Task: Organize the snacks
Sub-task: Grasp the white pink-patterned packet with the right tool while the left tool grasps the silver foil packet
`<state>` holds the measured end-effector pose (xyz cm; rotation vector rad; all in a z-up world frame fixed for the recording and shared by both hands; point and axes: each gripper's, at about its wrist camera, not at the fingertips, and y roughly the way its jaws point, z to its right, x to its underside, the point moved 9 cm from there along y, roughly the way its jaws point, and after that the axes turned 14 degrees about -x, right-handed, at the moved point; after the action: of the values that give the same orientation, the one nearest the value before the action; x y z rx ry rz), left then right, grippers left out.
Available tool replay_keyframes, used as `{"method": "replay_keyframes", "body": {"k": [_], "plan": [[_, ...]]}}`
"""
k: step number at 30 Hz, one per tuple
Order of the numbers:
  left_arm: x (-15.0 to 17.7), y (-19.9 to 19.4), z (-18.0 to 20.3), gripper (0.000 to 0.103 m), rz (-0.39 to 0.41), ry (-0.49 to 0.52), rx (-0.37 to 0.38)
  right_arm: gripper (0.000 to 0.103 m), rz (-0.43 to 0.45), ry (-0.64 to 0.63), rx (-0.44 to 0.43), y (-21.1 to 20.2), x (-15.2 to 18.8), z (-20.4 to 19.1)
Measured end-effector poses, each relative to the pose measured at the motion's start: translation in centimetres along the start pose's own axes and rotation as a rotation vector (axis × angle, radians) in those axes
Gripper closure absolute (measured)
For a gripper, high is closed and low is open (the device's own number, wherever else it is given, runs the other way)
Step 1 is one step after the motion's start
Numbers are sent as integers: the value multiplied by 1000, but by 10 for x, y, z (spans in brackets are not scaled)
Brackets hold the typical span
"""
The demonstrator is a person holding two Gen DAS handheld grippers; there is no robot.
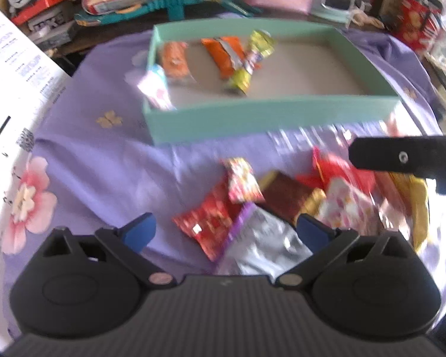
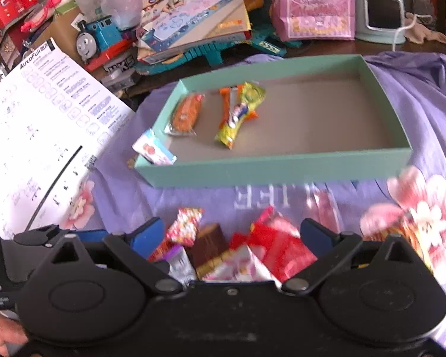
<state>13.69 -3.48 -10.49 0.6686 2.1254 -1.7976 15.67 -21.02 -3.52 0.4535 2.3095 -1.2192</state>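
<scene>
A shallow teal box (image 1: 261,116) (image 2: 282,166) lies on a purple flowered cloth. Inside it lie an orange packet (image 1: 175,59) (image 2: 185,114), a second orange wrapper (image 1: 226,55) and a yellow-green packet (image 1: 252,59) (image 2: 240,113). A white-and-blue packet (image 1: 154,84) (image 2: 154,150) rests on the box's left corner. A heap of loose snacks (image 1: 270,202) (image 2: 232,250) sits on the cloth in front of the box. My left gripper (image 1: 226,232) is open above the heap, over a silver packet (image 1: 264,247). My right gripper (image 2: 233,233) is open over the red and pink packets, holding nothing.
Printed white sheets (image 1: 12,89) (image 2: 44,136) lie at the left. Toys, a blue toy train (image 2: 99,37), boxes and a pink bag (image 2: 315,3) crowd the back edge. A black part of the right gripper (image 1: 401,156) juts in from the right in the left wrist view.
</scene>
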Motion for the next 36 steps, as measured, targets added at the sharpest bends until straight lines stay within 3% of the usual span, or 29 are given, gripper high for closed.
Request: {"method": "replay_keyframes", "body": {"k": [8, 13, 16, 20, 26, 32, 34, 36], "plan": [[30, 4, 24, 0, -48, 53, 17, 3, -30, -12, 48, -3, 33, 14], [40, 10, 24, 0, -67, 53, 21, 10, -51, -16, 46, 6, 47, 14], [41, 13, 19, 0, -76, 35, 26, 16, -67, -47, 54, 13, 49, 10], [34, 19, 1, 0, -43, 27, -40, 17, -85, -110, 59, 22, 46, 0], [29, 31, -30, 0, -62, -67, -61, 17, -171, -150, 58, 31, 57, -3], [33, 24, -29, 0, -78, -76, -24, 23, -230, -175, 88, 36, 78, 4], [36, 17, -22, 0, -77, -61, 5, 39, -214, -210, 123, 38, 77, 2], [38, 12, -16, 0, -80, -54, 24, 45, -192, -185, 119, 37, 72, 3]]}}
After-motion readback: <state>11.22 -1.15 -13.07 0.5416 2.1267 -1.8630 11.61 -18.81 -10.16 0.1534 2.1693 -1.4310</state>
